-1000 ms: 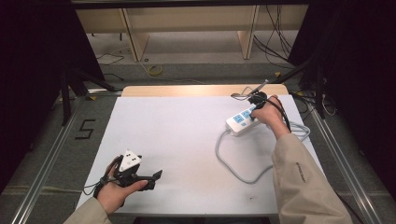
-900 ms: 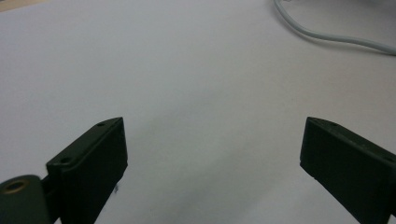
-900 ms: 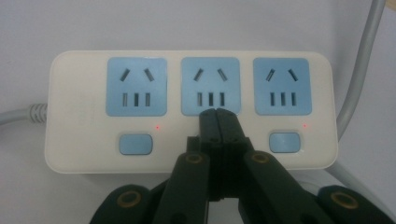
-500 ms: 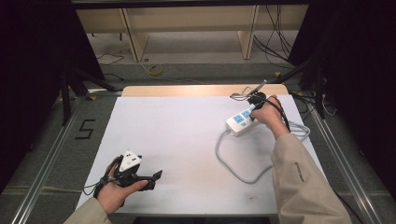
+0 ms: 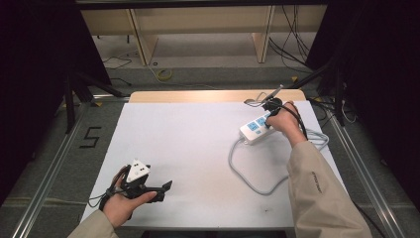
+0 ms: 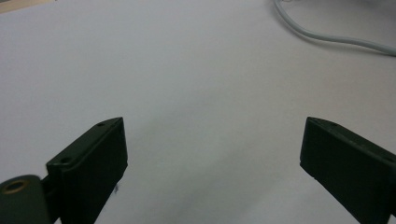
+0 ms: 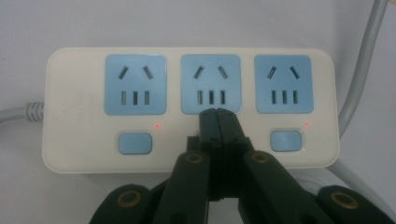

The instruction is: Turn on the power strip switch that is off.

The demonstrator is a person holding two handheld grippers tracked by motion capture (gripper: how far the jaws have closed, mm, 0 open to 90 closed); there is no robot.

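Our right gripper [image 7: 217, 114], jaws pressed together with nothing between them, sits over the middle switch of the power strip [image 7: 74, 149], which lies at about two o'clock on the white table [image 5: 188, 148]. The left and right switch lamps glow red; the middle switch is hidden under the tips. We judge the step is pressing that switch: we push straight down, keep the tips centred, and avoid sliding the strip. Our left gripper [image 6: 212, 154] rests at seven o'clock, jaws wide and empty.
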